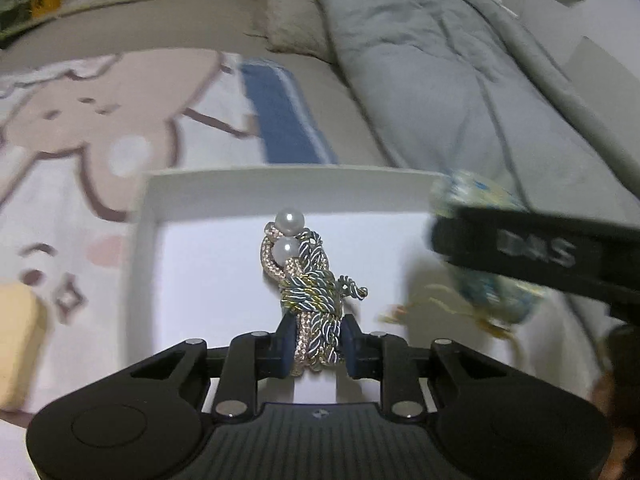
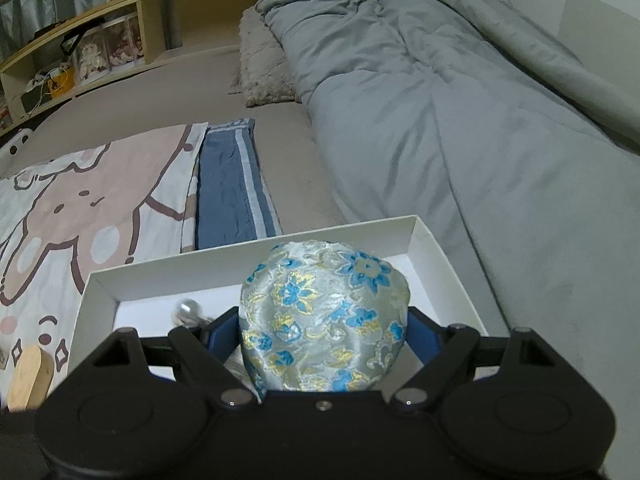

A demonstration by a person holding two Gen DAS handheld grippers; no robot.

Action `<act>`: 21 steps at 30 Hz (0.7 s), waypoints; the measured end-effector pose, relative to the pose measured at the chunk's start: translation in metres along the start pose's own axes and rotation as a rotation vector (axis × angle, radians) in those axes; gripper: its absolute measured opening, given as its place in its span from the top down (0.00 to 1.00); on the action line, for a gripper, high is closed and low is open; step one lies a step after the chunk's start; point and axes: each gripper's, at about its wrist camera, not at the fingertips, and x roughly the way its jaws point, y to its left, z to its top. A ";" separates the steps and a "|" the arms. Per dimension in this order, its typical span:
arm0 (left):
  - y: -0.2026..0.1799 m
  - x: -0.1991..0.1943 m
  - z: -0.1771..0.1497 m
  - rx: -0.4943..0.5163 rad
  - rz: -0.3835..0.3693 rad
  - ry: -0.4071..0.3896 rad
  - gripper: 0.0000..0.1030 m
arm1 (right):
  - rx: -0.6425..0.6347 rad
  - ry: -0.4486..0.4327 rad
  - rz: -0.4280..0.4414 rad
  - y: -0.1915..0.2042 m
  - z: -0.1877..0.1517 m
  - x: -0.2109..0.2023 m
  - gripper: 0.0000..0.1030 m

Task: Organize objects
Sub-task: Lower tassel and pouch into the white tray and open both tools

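Grey bedding fills the background: we see a rumpled grey duvet (image 2: 420, 92) on a taupe sheet, and a wooden shelf unit (image 2: 80, 52) along the far wall. Our landmark is the shallow white box (image 2: 428, 248) lying on the bed. Just beyond the box's far wall lies a folded blue cloth (image 2: 228, 188), and past its far left corner spreads a cartoon-print blanket (image 2: 80, 208). The duvet lies beyond the box's right wall.

We hold the left gripper (image 1: 318, 344) over the near part of the box, its blue pads (image 1: 288, 344) pinched tight on a twisted rope bracelet (image 1: 316, 304) that stands up between them; a rhinestone clasp with two pearls (image 1: 290, 216) tops it, over the box floor.

We hold the right gripper (image 2: 324, 340) over the right half of the box, jaws spread wide yet pressing both sides of a rounded floral brocade pouch (image 2: 324, 312), silver with blue and yellow flowers. Whether the pouch touches the floor of the box we cannot tell.
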 end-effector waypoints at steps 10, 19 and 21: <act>0.044 -0.012 0.006 -0.028 0.121 -0.047 0.76 | -0.078 0.022 0.126 0.034 0.002 0.015 0.17; 0.040 -0.023 0.004 0.029 0.120 -0.033 0.65 | -0.088 0.057 0.123 0.039 0.000 0.015 0.09; 0.039 -0.025 0.004 0.034 0.113 -0.024 0.63 | -0.062 0.058 0.120 0.032 0.000 0.012 0.08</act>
